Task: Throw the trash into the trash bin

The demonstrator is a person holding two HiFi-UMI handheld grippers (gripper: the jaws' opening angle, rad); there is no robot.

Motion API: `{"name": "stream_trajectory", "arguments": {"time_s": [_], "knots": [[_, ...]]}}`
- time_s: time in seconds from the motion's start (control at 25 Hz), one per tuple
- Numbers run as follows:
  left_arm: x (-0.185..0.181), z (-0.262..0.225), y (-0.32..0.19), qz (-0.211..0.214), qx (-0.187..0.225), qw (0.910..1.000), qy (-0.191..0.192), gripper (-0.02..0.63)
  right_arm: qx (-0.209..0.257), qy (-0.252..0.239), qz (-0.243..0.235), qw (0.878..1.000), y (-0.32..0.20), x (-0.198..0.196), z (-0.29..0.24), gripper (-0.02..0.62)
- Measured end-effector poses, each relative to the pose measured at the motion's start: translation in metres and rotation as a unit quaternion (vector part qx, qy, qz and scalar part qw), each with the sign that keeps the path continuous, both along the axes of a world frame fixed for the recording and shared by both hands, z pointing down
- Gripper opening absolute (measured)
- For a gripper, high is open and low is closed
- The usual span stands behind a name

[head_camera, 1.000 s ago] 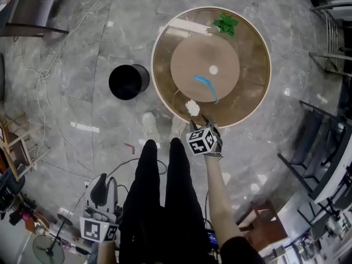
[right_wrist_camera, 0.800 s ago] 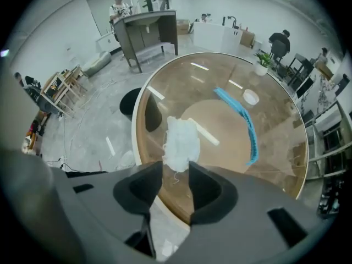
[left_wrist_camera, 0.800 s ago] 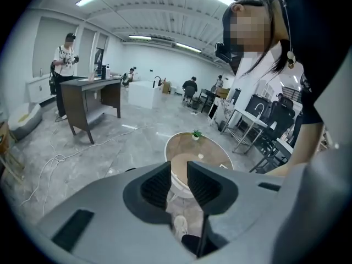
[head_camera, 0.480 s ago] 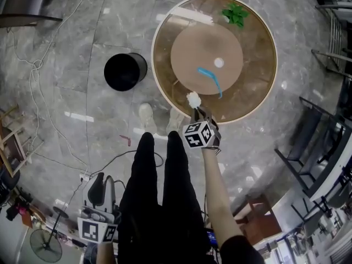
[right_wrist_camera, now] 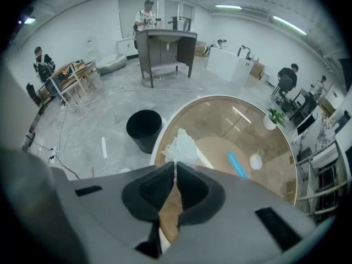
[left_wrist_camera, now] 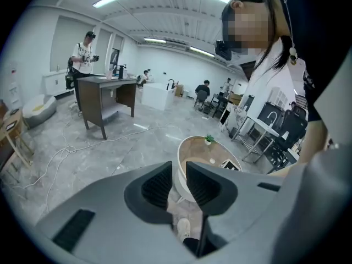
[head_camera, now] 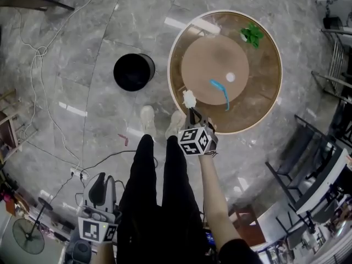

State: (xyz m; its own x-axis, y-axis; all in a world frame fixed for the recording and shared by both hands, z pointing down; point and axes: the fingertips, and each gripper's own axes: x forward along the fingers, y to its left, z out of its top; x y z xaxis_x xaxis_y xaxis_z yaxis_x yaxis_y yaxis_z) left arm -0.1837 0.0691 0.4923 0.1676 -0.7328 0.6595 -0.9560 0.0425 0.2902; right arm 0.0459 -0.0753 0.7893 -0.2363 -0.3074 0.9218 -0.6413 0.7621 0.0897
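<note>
White tissue (right_wrist_camera: 180, 144) is pinched between the pads of my right gripper (right_wrist_camera: 175, 164). Its jaws are closing on the crumpled paper, and most of the wad sticks out past the tips. From the head view the tissue hangs over the near left edge of the round bench (head_camera: 267, 76), right at its pale rim.

The bin (head_camera: 133, 72) is black, round and open-topped. It stands on the grey marble floor (head_camera: 82, 43) just left of the bench, apart from the tissue.

On the bench a lighter brown disc (head_camera: 203, 65) fills the middle. A blue stick (head_camera: 221, 89) lies on the disc's near right part, and a small white round thing (head_camera: 230, 77) sits just beside it on the far side. A green plant (head_camera: 252, 34) sits at the far right of the bench top.

My left gripper (left_wrist_camera: 179, 166) is low at my left side, well away from the bench. Its jaws are closing, a clear gap shows between the pads, and nothing is between them.

My black trousers (head_camera: 159, 202) fill the near middle of the head view, with pale shoes (head_camera: 147, 117) at the foot of the bench. White cables (head_camera: 38, 54) trail over the floor at far left.
</note>
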Motion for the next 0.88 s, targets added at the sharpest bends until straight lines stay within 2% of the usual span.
{"name": "stream_trajectory", "arguments": {"time_s": [0.4, 0.56, 0.76, 0.8, 0.88], "knots": [[-0.051, 0.0, 0.023, -0.102, 0.006, 0.9948, 0.001, 0.08, 0.026, -0.049, -0.109, 0.993, -0.029, -0.142, -0.019, 0.018], [-0.071, 0.002, 0.046, -0.128, -0.004, 0.9917, -0.007, 0.08, 0.031, -0.071, -0.131, 0.988, -0.025, -0.194, -0.028, 0.018], [-0.084, 0.005, 0.06, -0.162, -0.014, 0.9867, 0.0, 0.08, 0.032, -0.104, -0.151, 0.982, -0.019, -0.245, -0.039, 0.023], [-0.086, 0.005, 0.061, -0.163, -0.014, 0.9865, 0.0, 0.08, 0.025, -0.111, -0.149, 0.982, -0.017, -0.252, -0.04, 0.033], [-0.088, 0.006, 0.062, -0.164, -0.01, 0.9864, 0.003, 0.08, 0.007, -0.123, -0.144, 0.982, -0.011, -0.263, -0.04, 0.11]]}}
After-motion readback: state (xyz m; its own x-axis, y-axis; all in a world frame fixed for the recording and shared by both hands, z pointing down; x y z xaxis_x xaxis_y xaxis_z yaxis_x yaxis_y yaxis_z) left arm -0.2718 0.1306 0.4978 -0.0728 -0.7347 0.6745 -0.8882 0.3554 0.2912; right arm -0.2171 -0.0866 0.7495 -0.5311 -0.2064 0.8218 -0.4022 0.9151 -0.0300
